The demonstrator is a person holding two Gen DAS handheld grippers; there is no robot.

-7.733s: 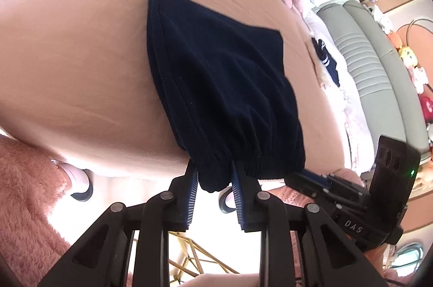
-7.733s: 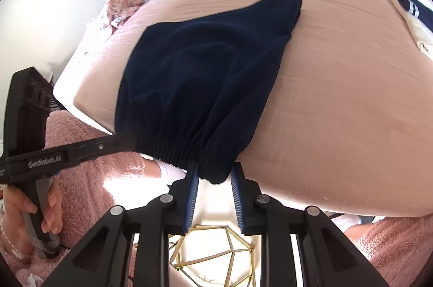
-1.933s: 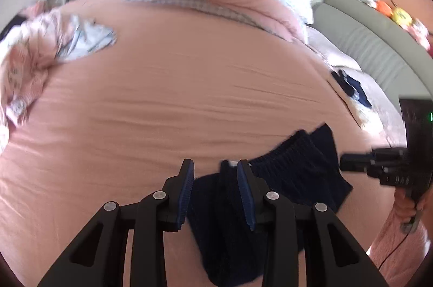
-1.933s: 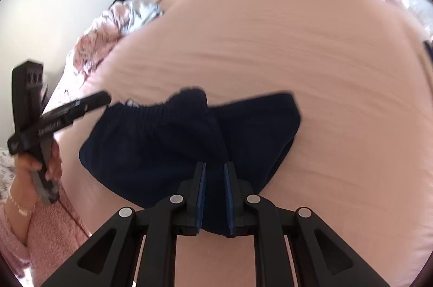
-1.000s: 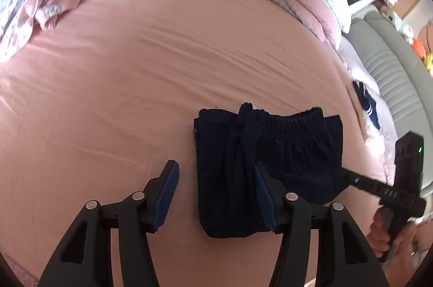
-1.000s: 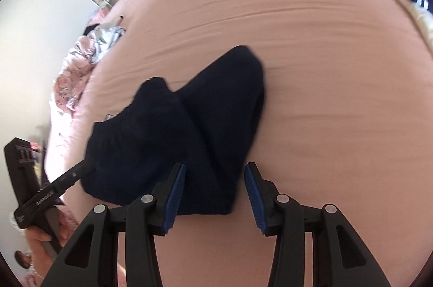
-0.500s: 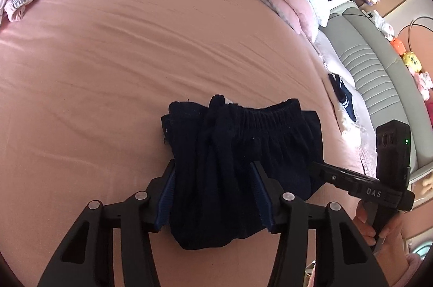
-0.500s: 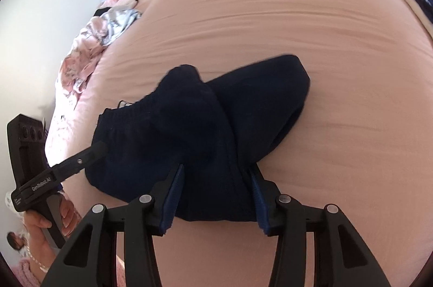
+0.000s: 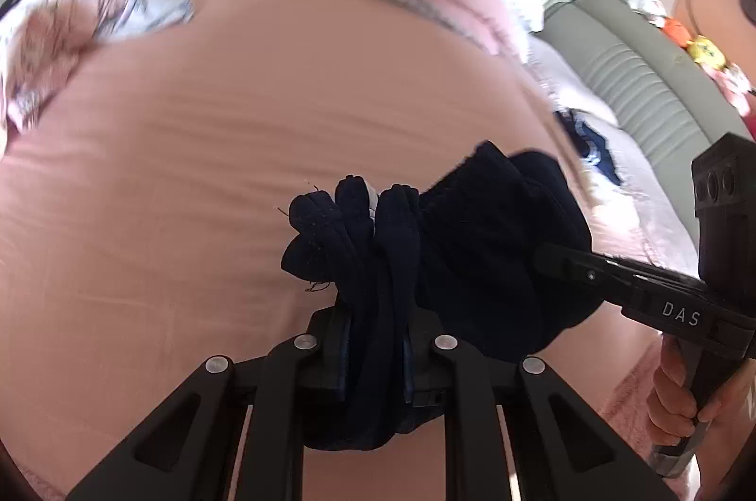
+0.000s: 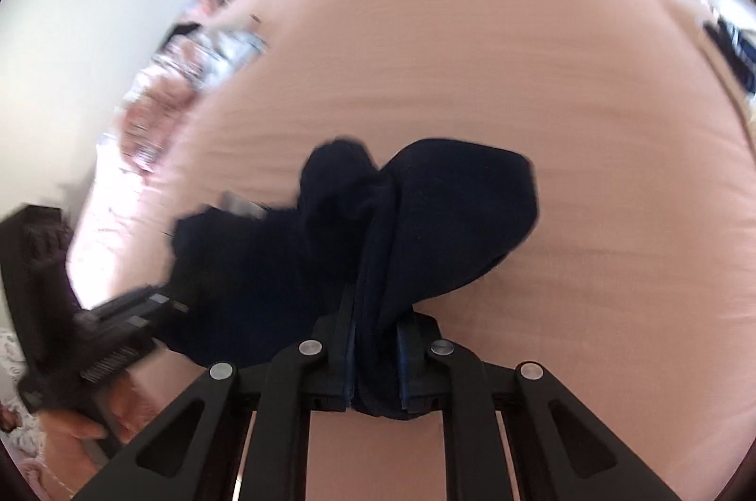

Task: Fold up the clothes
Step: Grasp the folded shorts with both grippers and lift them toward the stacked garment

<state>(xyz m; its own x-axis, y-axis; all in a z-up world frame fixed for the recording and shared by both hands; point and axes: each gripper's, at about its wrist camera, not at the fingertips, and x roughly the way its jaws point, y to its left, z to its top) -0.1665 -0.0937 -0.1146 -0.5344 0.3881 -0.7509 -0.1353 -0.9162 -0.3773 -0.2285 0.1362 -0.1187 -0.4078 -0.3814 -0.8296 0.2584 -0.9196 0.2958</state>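
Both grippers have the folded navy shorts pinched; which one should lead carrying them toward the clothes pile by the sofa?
Probably right. The right gripper clamps the navy shorts on the side nearer the clothes pile by the sofa; the left gripper follows.

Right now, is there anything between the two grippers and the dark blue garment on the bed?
Nothing visible. The left gripper and the right gripper are each already shut on a bunched part of the navy garment, which lies on the pink bed sheet. The floral clothes lie apart, far back.
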